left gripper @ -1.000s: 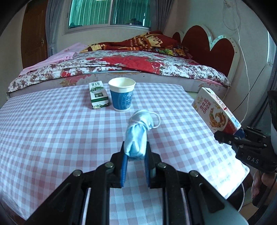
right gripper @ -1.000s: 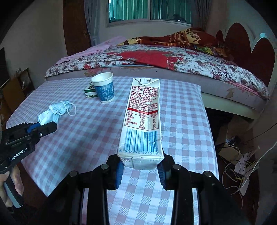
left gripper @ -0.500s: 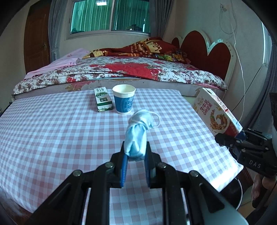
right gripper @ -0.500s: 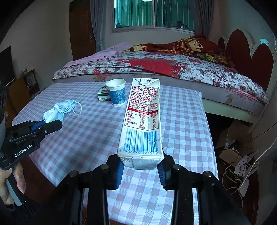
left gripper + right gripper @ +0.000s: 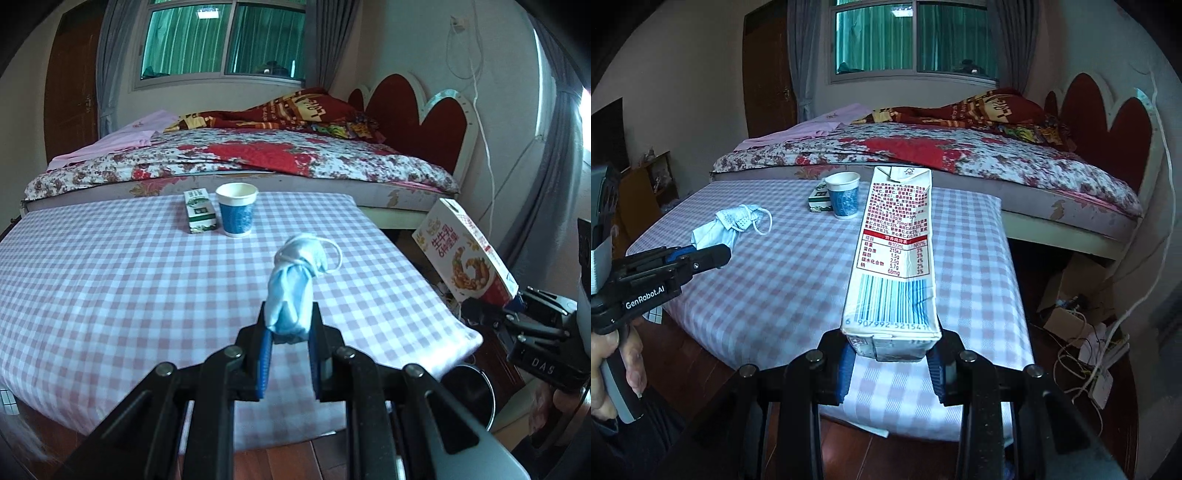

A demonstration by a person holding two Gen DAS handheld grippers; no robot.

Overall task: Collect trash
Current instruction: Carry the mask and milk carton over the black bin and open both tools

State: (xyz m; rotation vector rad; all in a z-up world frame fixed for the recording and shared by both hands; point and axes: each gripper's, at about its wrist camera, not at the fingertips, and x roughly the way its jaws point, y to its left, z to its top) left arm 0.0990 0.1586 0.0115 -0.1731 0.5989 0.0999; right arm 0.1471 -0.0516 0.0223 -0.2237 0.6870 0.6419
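A bed (image 5: 258, 162) fills the far side of the room, with the checked counter (image 5: 110, 280) in front of it. The right gripper (image 5: 891, 360) pinches a carton (image 5: 895, 258) by its base, holding it above the counter's near edge; from the left wrist view the carton (image 5: 463, 254) sits at 3 o'clock, off the counter's right side. The left gripper (image 5: 288, 334) is pressed tight on a mask (image 5: 293, 288), lifted clear of the cloth. At 12 o'clock on the counter stand a cup (image 5: 236, 208) and, touching its left side, a small box (image 5: 199, 214).
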